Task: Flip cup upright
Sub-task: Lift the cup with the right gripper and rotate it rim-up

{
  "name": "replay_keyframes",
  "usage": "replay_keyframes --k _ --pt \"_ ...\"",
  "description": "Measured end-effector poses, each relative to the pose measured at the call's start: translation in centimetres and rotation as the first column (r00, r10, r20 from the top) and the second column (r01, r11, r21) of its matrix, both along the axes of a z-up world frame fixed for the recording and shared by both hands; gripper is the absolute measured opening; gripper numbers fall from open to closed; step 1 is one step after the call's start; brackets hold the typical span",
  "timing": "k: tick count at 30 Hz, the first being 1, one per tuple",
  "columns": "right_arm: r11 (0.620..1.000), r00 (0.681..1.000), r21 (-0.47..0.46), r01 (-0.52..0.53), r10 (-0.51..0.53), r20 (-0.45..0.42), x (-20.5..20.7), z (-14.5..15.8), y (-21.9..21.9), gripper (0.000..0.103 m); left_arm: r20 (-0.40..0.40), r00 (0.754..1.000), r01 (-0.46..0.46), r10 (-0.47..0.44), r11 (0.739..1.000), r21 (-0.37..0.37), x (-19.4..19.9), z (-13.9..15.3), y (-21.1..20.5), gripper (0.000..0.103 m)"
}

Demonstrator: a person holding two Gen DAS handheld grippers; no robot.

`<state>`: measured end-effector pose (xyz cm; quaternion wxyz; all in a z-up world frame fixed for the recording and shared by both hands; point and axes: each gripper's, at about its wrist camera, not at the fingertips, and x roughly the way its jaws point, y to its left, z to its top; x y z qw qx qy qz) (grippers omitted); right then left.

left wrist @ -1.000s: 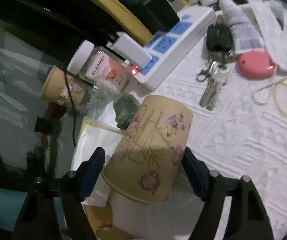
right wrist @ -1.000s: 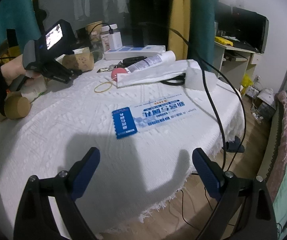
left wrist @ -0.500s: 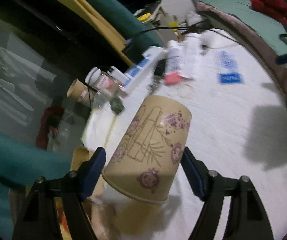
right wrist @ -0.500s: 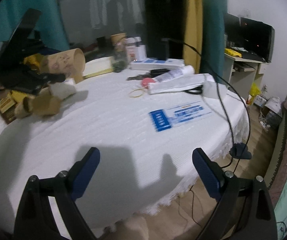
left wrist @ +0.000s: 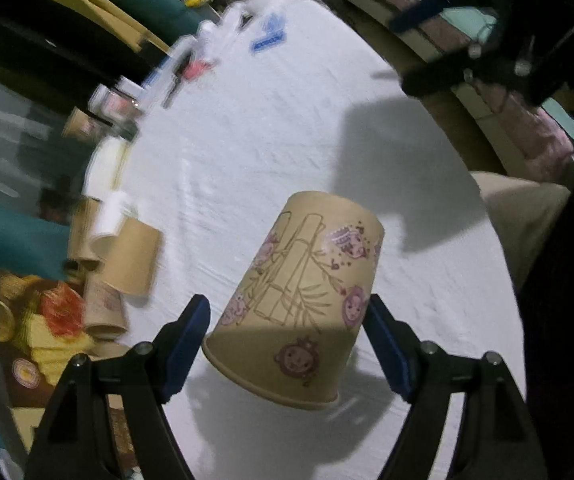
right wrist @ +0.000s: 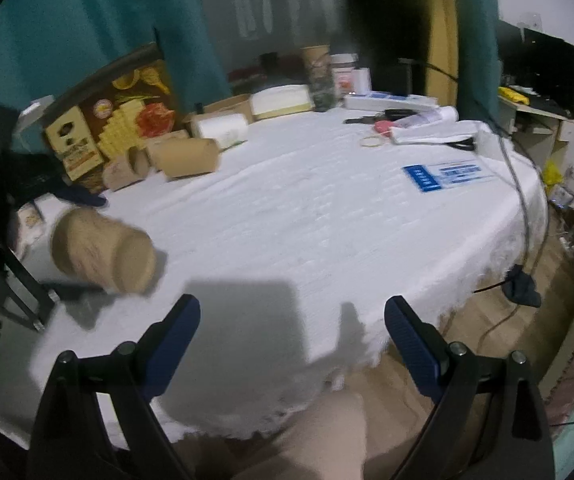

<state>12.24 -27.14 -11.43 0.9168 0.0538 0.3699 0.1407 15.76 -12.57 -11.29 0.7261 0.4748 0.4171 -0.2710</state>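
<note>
Tan paper cup with pink cartoon print (left wrist: 301,300), held between blue pads of left gripper (left wrist: 287,344), lifted above white-clothed round table (left wrist: 247,152), rim nearest camera, base pointing away, right gripper (right wrist: 291,340) spread wide, holding nothing.

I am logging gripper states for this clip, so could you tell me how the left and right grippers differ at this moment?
The left gripper is closed on the printed paper cup, held off the table with its rim toward the camera; the right gripper holds nothing. The left sits over the white tablecloth; the right hangs open at the table's near edge. Both have blue pads on black fingers.
</note>
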Motion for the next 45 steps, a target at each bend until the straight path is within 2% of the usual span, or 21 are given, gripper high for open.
replay_keyframes --k 3,12,14,16,19,20,24,27,29,30,31,32,36,37,39,40,41,42,45 --pt "1.0 1.0 0.023 -0.021 0.021 -0.023 -0.2 -0.5 0.6 0.092 -0.012 1.0 -0.019 0.019 1.0 0.023 0.0 -1.6 0.2 0.079" --pt "0.996 0.995 -0.009 -0.092 0.092 -0.046 -0.1 -0.4 1.1 0.092 -0.024 0.997 -0.071 0.069 0.993 -0.089 -0.6 -0.8 0.7 0.08" --pt "0.984 0.983 -0.012 -0.175 0.175 -0.051 0.7 -0.1 1.6 0.092 -0.033 0.996 -0.083 0.08 0.989 -0.119 -1.4 -0.4 1.1 0.08" --pt "0.96 0.959 -0.033 -0.279 0.276 -0.067 1.8 0.3 2.6 0.092 -0.045 0.994 -0.109 0.103 0.98 -0.165 -2.1 0.3 1.7 0.08" --pt "0.899 0.904 -0.113 -0.423 0.411 -0.118 3.3 1.3 5.0 0.092 -0.06 0.986 -0.163 0.153 0.957 -0.242 -3.4 1.1 3.2 0.08" --pt "0.865 0.874 -0.133 -0.483 0.468 -0.131 3.6 2.0 6.1 0.092 -0.066 0.983 -0.183 0.171 0.947 -0.265 -3.9 1.3 3.8 0.08" --pt "0.719 0.732 -0.148 -0.679 0.649 -0.21 4.2 3.5 10.3 0.092 -0.109 0.961 -0.277 0.255 0.885 -0.373 -4.6 1.9 5.8 0.08" --pt "0.595 0.636 -0.223 -0.772 0.728 -0.256 3.9 4.0 13.5 0.092 -0.093 0.951 -0.308 0.296 0.87 -0.384 -5.0 2.1 6.3 0.08" --pt "0.516 0.576 -0.262 -0.815 0.771 -0.273 3.5 4.6 15.2 0.092 -0.084 0.942 -0.329 0.324 0.848 -0.416 -5.8 2.8 7.4 0.08" --pt "0.48 0.547 -0.276 -0.833 0.788 -0.282 3.4 4.8 15.9 0.092 -0.088 0.936 -0.343 0.34 0.833 -0.434 -6.2 2.9 8.1 0.08" --pt "0.444 0.52 -0.289 -0.848 0.802 -0.294 3.2 4.9 16.7 0.092 -0.097 0.922 -0.375 0.375 0.803 -0.463 -6.8 3.1 9.2 0.08" --pt "0.413 0.497 -0.3 -0.86 0.811 -0.308 3.0 4.9 17.5 0.092 -0.103 0.913 -0.394 0.396 0.785 -0.478 -7.2 3.2 9.9 0.08" --pt "0.299 0.436 -0.364 -0.882 0.812 -0.388 2.8 3.9 20.1 0.092 -0.11 0.847 -0.487 0.521 0.676 -0.553 -10.1 3.2 13.7 0.08" --pt "0.275 0.426 -0.38 -0.883 0.81 -0.404 2.7 3.6 20.7 0.092 -0.13 0.82 -0.517 0.558 0.624 -0.585 -11.0 3.2 14.9 0.08" --pt "0.217 0.403 -0.414 -0.884 0.801 -0.443 2.6 3.1 21.7 0.092 -0.164 0.782 -0.554 0.601 0.552 -0.623 -12.3 3.1 16.6 0.08" --pt "0.194 0.395 -0.425 -0.884 0.796 -0.459 2.7 2.8 22.3 0.092 -0.187 0.754 -0.577 0.629 0.499 -0.646 -13.2 2.9 17.8 0.08" --pt "0.17 0.386 -0.435 -0.884 0.79 -0.476 2.5 2.5 22.6 0.092 -0.199 0.739 -0.588 0.643 0.472 -0.657 -13.5 2.9 18.4 0.08" --pt "0.142 0.375 -0.444 -0.884 0.783 -0.496 2.7 2.1 23.2 0.092 -0.214 0.716 -0.6 0.664 0.429 -0.675 -14.2 2.8 19.3 0.08" --pt "0.061 0.348 -0.466 -0.883 0.751 -0.562 2.9 0.6 24.9 0.092 -0.244 0.679 -0.612 0.692 0.35 -0.709 -15.3 2.5 20.9 0.08"
